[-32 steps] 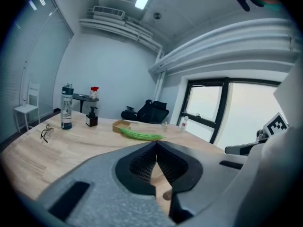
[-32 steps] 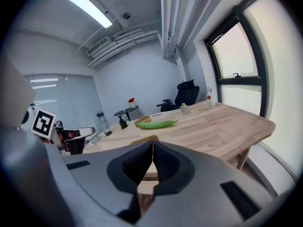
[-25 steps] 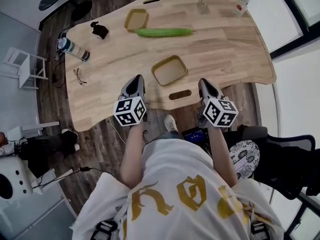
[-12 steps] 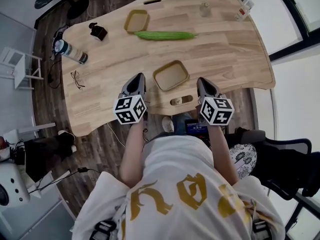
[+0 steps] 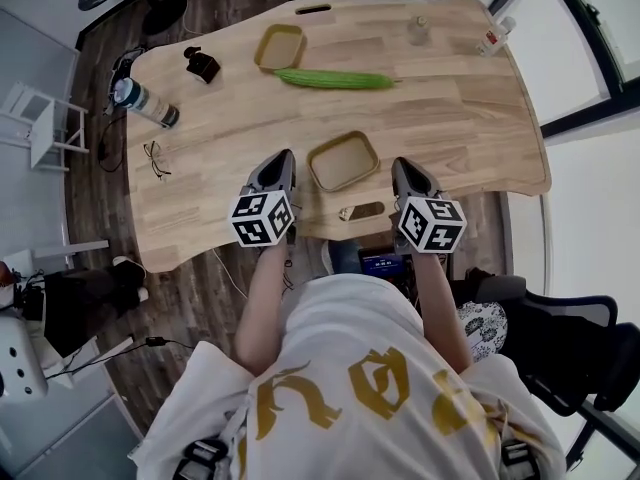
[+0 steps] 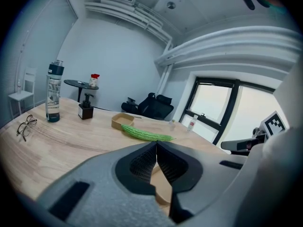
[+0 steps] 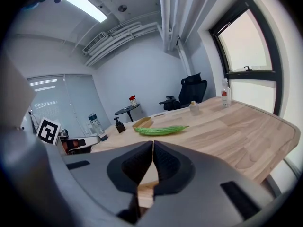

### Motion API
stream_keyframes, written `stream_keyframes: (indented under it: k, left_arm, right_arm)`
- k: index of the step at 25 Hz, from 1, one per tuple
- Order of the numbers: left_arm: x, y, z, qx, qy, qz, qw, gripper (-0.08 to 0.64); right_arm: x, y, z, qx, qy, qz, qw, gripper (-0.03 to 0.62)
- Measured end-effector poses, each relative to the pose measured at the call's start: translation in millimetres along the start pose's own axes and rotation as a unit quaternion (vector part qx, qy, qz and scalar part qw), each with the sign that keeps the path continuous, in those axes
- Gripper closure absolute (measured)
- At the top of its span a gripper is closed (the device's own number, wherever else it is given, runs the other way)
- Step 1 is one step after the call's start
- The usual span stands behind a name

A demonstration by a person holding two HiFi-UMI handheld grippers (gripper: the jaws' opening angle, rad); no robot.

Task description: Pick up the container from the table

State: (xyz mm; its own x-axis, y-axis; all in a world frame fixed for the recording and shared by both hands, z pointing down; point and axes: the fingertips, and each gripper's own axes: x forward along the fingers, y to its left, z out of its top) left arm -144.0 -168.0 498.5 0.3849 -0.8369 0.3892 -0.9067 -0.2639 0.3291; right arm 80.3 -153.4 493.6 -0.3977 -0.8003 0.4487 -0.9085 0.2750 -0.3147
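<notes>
My left gripper (image 5: 279, 163) and right gripper (image 5: 403, 168) are both clenched on nothing. The container (image 5: 343, 160) lies on the table (image 5: 470, 118) near its front edge, between my tips. If I arrive shut I could shove it, probably toward the cucumber (image 5: 335, 78), instead of gripping its rim. A second ago my tips were short of it; now they flank it.
</notes>
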Motion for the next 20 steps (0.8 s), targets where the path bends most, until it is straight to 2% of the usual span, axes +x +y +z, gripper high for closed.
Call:
stream_keyframes:
  k: [5,16,20]
  left_arm:
    - [8,4,-4,0.004,0.009,0.006,0.9999,0.551]
    - [10,16,-37,-0.009,0.046,0.016,0.9988,0.55]
    - [11,21,-49,-0.001,0.062,0.022,0.9978,0.549]
  right_arm:
    - [6,-4,-3,0.033,0.001,0.017,0.999,0.58]
    - [25,-11,-27,0.031,0.044,0.03,0.998,0.578]
    - [35,-10,-33,0.023,0.057,0.034,0.997,0.578]
